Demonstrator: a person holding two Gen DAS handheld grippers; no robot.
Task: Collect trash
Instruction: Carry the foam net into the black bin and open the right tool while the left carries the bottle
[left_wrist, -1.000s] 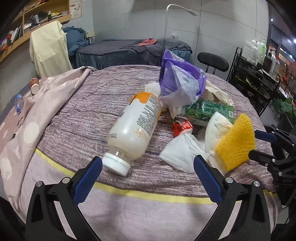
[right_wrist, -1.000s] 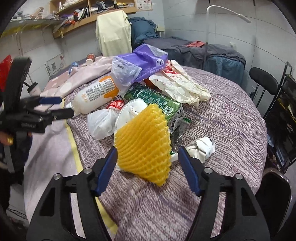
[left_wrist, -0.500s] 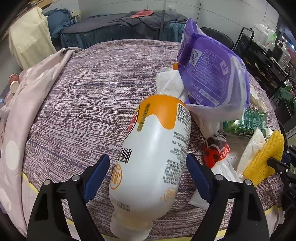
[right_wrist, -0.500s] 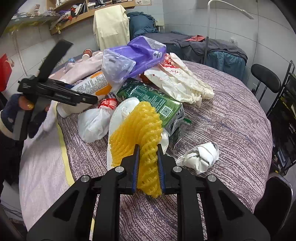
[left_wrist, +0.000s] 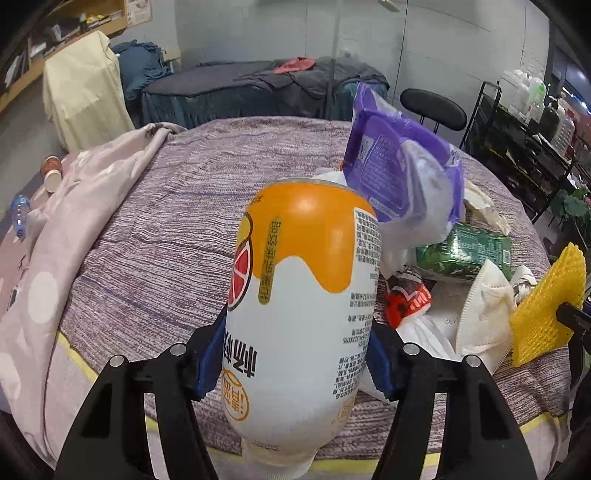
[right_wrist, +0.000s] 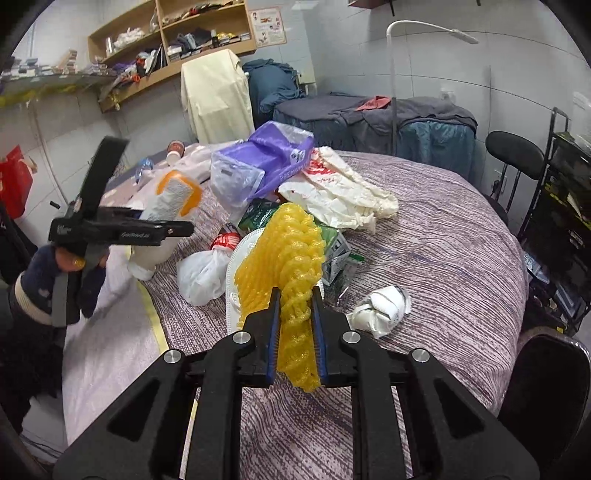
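My left gripper is shut on a white and orange plastic bottle and holds it tilted, cap end low, above the bed's front edge; the bottle also shows in the right wrist view. My right gripper is shut on a yellow foam fruit net, lifted a little over the trash pile. The net also shows at the right of the left wrist view.
On the striped purple bedspread lie a purple plastic bag, a green carton, a white face mask, a tied white bag, crumpled white paper and a red-stained white wrapper. A black rack stands right.
My left gripper closed on the bottle and lifted it off the bed. My right gripper closed on the yellow net and raised it slightly.
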